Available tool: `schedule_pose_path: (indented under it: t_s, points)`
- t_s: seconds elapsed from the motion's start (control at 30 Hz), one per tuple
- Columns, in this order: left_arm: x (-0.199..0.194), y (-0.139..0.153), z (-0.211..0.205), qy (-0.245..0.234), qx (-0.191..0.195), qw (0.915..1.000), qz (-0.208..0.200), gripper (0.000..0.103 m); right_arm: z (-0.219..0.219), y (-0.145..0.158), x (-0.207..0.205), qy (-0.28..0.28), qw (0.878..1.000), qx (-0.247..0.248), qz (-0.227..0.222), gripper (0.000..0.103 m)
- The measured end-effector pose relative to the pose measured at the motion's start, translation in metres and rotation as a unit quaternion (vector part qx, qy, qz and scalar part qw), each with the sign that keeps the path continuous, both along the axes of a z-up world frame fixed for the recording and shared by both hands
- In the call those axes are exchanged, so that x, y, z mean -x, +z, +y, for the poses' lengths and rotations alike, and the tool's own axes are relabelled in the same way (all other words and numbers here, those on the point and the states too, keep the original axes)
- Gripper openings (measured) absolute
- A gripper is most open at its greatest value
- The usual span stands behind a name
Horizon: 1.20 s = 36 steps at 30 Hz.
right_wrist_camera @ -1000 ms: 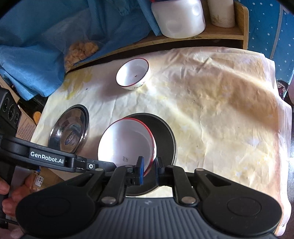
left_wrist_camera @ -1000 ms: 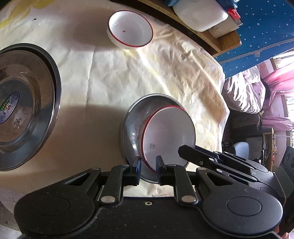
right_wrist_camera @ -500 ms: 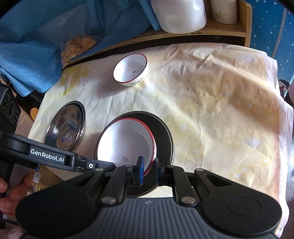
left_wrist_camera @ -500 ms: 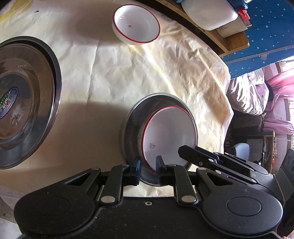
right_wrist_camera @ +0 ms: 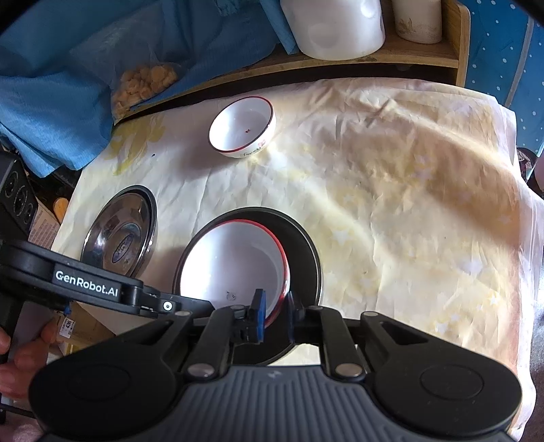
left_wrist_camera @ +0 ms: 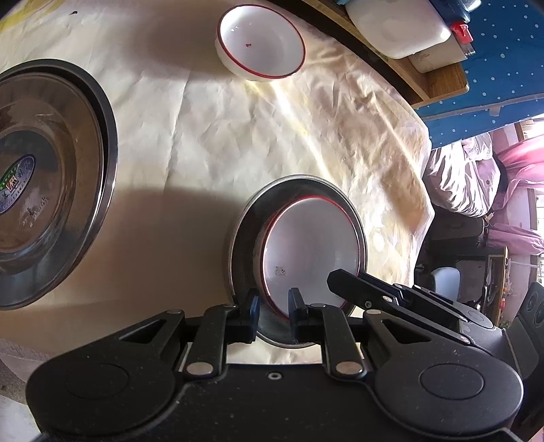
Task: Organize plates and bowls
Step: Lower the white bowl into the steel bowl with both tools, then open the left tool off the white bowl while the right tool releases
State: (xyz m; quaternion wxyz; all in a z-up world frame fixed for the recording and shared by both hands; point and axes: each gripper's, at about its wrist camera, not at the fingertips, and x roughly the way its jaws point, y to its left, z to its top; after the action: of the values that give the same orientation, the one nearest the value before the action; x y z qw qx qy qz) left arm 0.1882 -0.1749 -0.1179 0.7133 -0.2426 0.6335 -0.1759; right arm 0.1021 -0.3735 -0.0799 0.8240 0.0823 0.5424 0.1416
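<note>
A white red-rimmed bowl (left_wrist_camera: 311, 248) sits inside a steel plate (left_wrist_camera: 244, 251), held above the table. My left gripper (left_wrist_camera: 272, 314) is shut on the near rims of the plate and bowl. My right gripper (right_wrist_camera: 274, 314) is shut on the bowl's rim (right_wrist_camera: 282, 272), with the dark steel plate (right_wrist_camera: 306, 258) under it. A second white red-rimmed bowl (left_wrist_camera: 261, 46) stands at the far side of the table, also in the right wrist view (right_wrist_camera: 242, 127). A second steel plate (left_wrist_camera: 44, 180) lies at the left, also in the right wrist view (right_wrist_camera: 120, 231).
A cream crumpled cloth (right_wrist_camera: 408, 204) covers the table. A wooden shelf (right_wrist_camera: 340, 61) with a white jug (right_wrist_camera: 336, 27) stands behind. Blue cloth (right_wrist_camera: 51, 85) and a bag of snacks (right_wrist_camera: 142, 85) lie at the back left. Bedding (left_wrist_camera: 476, 176) lies beyond the table's right edge.
Both grippers, holding the plate and bowl, have risen and drawn back a little; the far bowl and left plate have shifted in view. The grips are unchanged.
</note>
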Motion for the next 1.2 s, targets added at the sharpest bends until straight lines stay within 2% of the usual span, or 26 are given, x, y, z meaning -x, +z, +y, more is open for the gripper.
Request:
schedule_pose_path:
  t_s: [0.77, 1.2]
  points:
    - [-0.003, 0.005, -0.007, -0.016, -0.016, 0.9997, -0.003, 0.024, 0.000, -0.004, 0.002, -0.011, 1.000, 0.006, -0.003, 0.017]
    - [-0.002, 0.015, -0.003, -0.017, -0.017, 0.9997, -0.008, 0.033, -0.001, 0.002, 0.006, -0.009, 1.000, 0.011, -0.016, 0.018]
